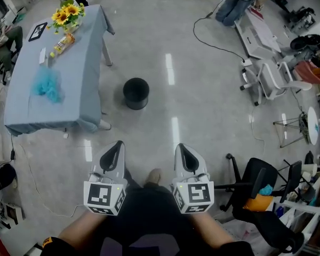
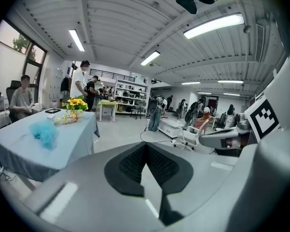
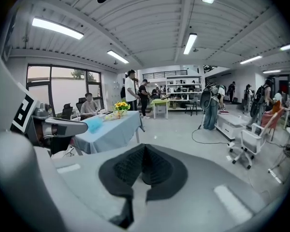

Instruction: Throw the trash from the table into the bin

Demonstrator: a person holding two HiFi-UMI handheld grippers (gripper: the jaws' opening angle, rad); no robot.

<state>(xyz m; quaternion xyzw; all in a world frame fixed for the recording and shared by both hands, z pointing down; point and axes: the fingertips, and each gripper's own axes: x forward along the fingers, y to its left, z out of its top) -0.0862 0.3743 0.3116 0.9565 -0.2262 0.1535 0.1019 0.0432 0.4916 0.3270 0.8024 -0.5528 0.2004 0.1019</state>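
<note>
head view is showing the likely trash lying on the table (image 1: 82, 63) at upper left: a blue crumpled wad (image 1: 47, 84) nearest the person, a yellowish packet (image 1: 62, 45) further up the cloth, and a small white scrap (image 1: 42, 55) just beside the packet. the black bin (image 1: 136, 93) is standing on the floor just off the table's right edge, near a leg. the left gripper (image 1: 116, 147) and right gripper (image 1: 184, 151) are hanging side by side at the bottom of the view, well apart from the table, each with its jaws pressed together on nothing.

the step in hand is looking like the approach. to do it well, the jaws are needing to spread before reaching the cloth, and the wad (soft, probably springy) is calling for a pinch through its middle from above. the bin being so near is making the carry short.

counting: one table, one bin, two grippers, three loose pieces, one bunch of sunflowers (image 1: 67, 14), one black-framed card (image 1: 38, 31).
</note>
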